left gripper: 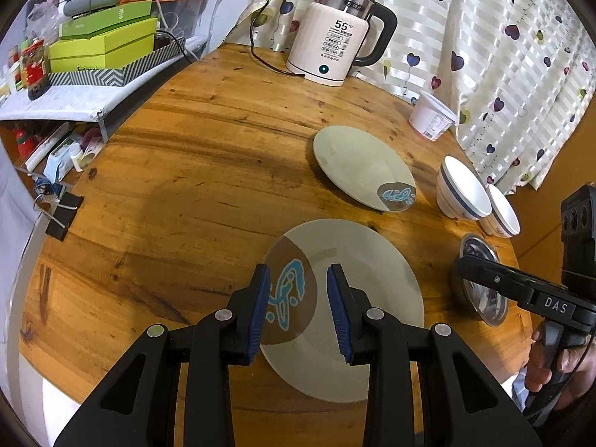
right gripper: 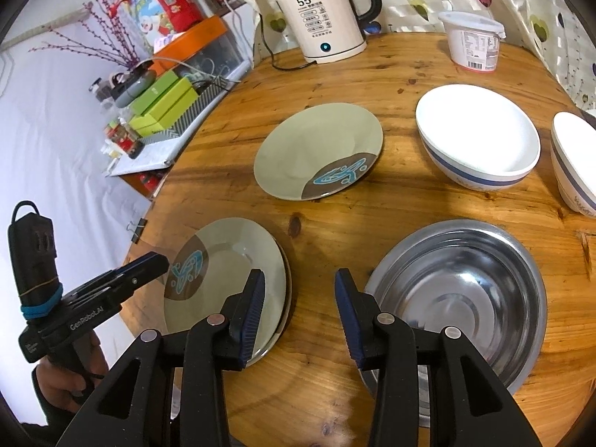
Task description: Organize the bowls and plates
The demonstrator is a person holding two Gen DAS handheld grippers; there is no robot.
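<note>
- Below, the left claw [left gripper: 298,279] hangs with jaws apart, empty, over a near plate [left gripper: 357,290].
- Right claw [right gripper: 300,287] gapes empty between that plate and a steel bowl [right gripper: 458,298]; second plate [right gripper: 316,141] lies ahead.

Worktop: round wooden worktop [left gripper: 193,156], knotty planks.
Far right: white striped curtain [left gripper: 495,56] printed with hearts.
Far left: white shelf [left gripper: 56,108] crowded with green boxes [left gripper: 104,43].
Far edge: electric kettle [right gripper: 322,11].
</note>
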